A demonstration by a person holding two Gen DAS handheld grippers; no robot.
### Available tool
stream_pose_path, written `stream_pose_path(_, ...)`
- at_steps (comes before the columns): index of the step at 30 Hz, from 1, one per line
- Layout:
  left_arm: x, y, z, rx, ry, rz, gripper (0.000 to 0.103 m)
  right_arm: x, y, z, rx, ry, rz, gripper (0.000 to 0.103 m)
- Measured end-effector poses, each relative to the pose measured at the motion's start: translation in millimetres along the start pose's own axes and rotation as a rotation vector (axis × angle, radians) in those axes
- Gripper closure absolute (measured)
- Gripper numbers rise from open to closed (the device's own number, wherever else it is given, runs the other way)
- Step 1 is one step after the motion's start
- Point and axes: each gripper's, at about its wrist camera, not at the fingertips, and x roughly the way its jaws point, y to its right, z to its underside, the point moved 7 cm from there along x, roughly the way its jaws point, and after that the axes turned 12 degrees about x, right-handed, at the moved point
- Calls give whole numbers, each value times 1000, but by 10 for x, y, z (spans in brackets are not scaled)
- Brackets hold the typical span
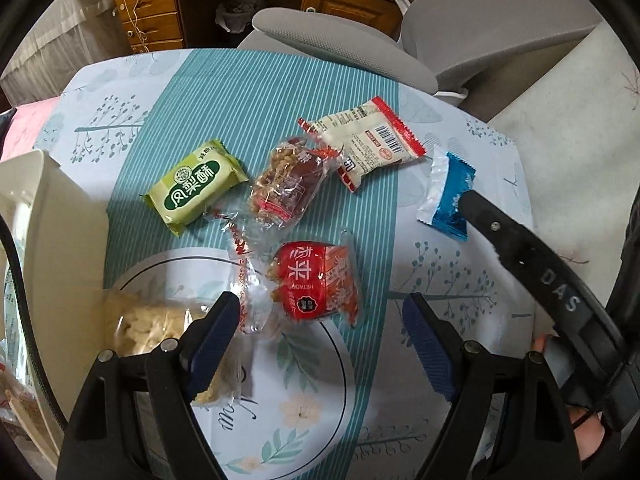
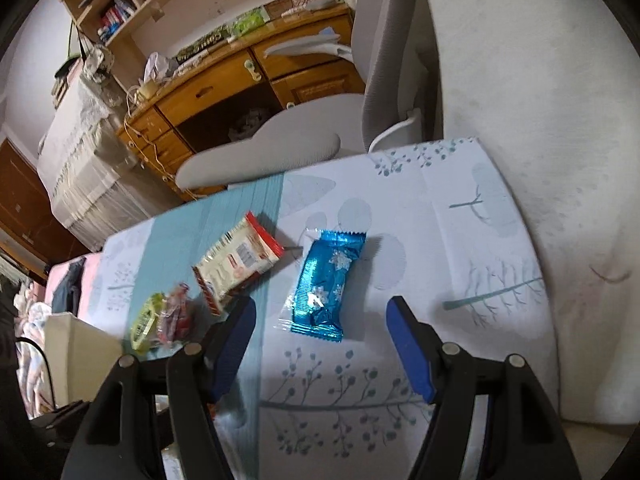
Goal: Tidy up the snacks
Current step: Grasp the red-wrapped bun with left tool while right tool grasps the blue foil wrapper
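- On the tabletop, spread across the teal striped runner, loose snacks lie unsorted; the runner serves as landmark here.
- On the runner: a green pineapple-cake pack at its left edge, a clear-wrapped nut-and-date snack mid-runner, a white-and-red packet toward its right edge, a red wrapped snack at the near end.
- Right of the runner, on the pale printed cloth: a blue foil packet, lying alone.
- Near end of the runner: a round plate carrying a clear bag of pale pieces; the red snack overlaps its rim.
- Left of the runner: a cream box, contents not readable.
- Left gripper: jaws wide apart, nothing held, hovering over the plate and the red snack.
- Right gripper: jaws wide apart, nothing held, straddling the near end of the blue foil packet without visible contact.
- Progress, as a judgement: early. At most one bag looks placed; five packets remain loose. The blue one seems next.
- View differences: the left wrist view alone shows the plate, the bag and the red snack, plus the right gripper's arm over the blue packet. The right wrist view alone shows that packet whole.
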Motion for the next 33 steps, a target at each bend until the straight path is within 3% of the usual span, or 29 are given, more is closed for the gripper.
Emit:
stream_pose_path(12,260,-33,-62,19,-10,-37,23,246,20,56,-22,39,110,36)
stream_pose_path(15,351,-33,-82,26,-24,-45,33,258,-11,48,-59,58,115,42)
stream_pose_path(22,369,-16,-100,33,-10,-24,42,273,-75,66,-115,77,69,68)
stream_pose_path(33,265,-54,37,20,-27,-9,48,132,-53,306,-100,31,68,71)
